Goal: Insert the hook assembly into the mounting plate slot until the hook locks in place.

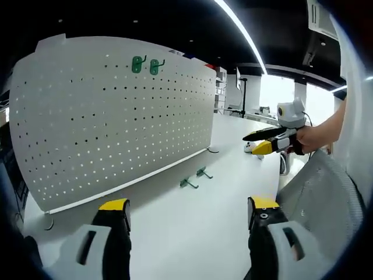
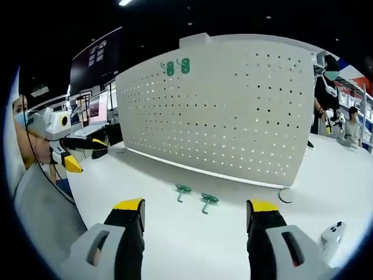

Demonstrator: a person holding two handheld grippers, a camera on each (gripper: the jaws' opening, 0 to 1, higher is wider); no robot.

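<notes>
A white perforated mounting plate [image 1: 116, 116] stands upright on the white table [image 1: 192, 233]. Two green hooks [image 1: 145, 65] hang side by side near its top edge. Two more green hook assemblies [image 1: 196, 178] lie loose on the table just in front of the plate. My left gripper [image 1: 189, 213] is open and holds nothing, a short way back from the loose hooks. In the right gripper view the plate [image 2: 221, 111], the hung hooks [image 2: 176, 67] and the loose hooks [image 2: 195, 195] show again, with my right gripper [image 2: 197, 211] open and holding nothing just behind them.
A hand [image 1: 317, 137] holds the right gripper [image 1: 265, 141] off to the right above the table. The left gripper [image 2: 78, 154] hangs at the left. A small white device [image 2: 331, 233] lies near the right jaw. The plate rests on round feet [image 2: 285, 195]. People [image 2: 352, 131] stand behind.
</notes>
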